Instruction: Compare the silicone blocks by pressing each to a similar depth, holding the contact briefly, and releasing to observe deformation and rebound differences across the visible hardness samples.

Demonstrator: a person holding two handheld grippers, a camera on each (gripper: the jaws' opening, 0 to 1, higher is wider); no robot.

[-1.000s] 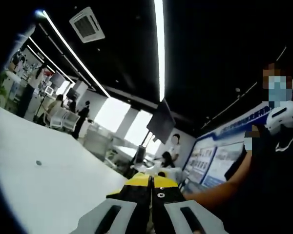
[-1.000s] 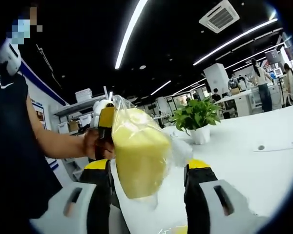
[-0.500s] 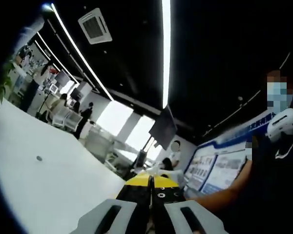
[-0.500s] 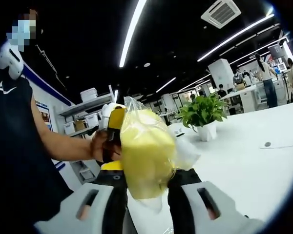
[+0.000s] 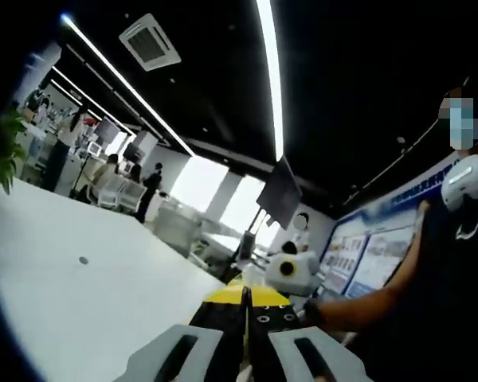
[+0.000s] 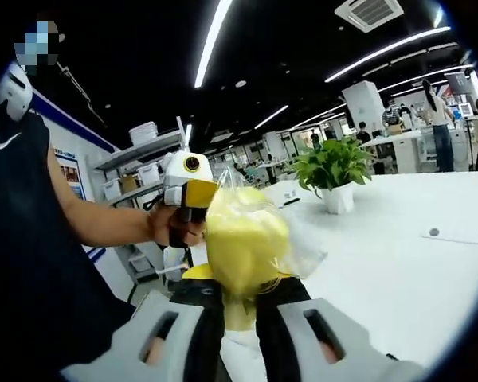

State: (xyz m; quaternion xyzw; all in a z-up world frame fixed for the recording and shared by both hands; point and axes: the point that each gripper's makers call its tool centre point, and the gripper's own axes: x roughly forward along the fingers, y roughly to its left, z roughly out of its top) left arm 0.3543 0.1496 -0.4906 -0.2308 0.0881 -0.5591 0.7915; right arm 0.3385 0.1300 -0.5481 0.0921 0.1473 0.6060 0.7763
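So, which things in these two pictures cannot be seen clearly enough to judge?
- Lower end of the yellow block in its clear bag: hidden between the right hand-held gripper jaws, right gripper view.
- Anything between the left hand-held gripper jaws: they stand together, so it cannot be told, left gripper view.
- Text on the wall posters: too small and blurred, left gripper view.
- Other hardness samples: cannot be made out on the white table.

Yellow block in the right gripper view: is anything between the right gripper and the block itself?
Yes. A clear plastic bag wraps the yellow block, so the right gripper, closed on the block's lower part, bears on it through the film. Nothing else visible intervenes; the left gripper sits behind and to the left of the block.
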